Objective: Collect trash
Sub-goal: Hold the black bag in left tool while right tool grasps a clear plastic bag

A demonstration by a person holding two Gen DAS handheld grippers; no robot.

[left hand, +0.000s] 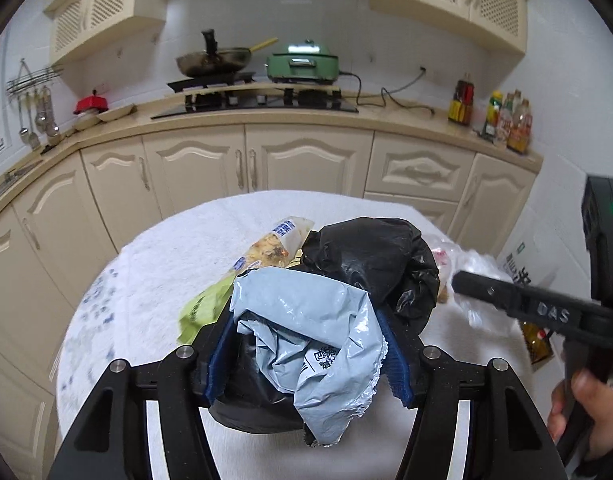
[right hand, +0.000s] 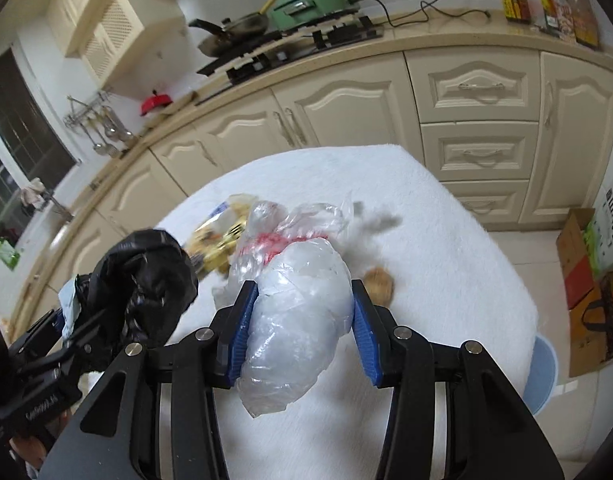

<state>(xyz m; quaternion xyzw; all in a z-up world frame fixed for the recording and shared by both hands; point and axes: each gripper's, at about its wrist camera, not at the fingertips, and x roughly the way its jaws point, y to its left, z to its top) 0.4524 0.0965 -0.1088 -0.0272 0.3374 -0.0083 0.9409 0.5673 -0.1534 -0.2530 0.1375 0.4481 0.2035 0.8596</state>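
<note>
Left gripper (left hand: pixel 306 356) jaws clamped on a crumpled pale blue plastic mailer (left hand: pixel 314 336) bunched together with a black trash bag (left hand: pixel 374 260); both are pinched between the blue pads, and the black bag bulges up past the fingertips. Right gripper (right hand: pixel 302 320) jaws closed on a clear plastic bag (right hand: pixel 298 320) that fills the gap between its pads, with more clear film and something red (right hand: pixel 274 246) just beyond the tips. In the right wrist view the left gripper sits at lower left with the black bag on it. Underneath, a table with a white fuzzy cloth (right hand: pixel 446 240). On it, just past the held trash, lies a yellow printed snack wrapper (left hand: pixel 274 246), with a green packet (left hand: pixel 202 308) beside it; a small brown lump (right hand: pixel 380 282) lies near the right gripper's right finger. Farther back are cream cabinets (left hand: pixel 306 160), a counter with a wok (left hand: pixel 214 60) on the stove, a green electric cooker (left hand: pixel 302 62), and bottles (left hand: pixel 506 120) at right.
</note>
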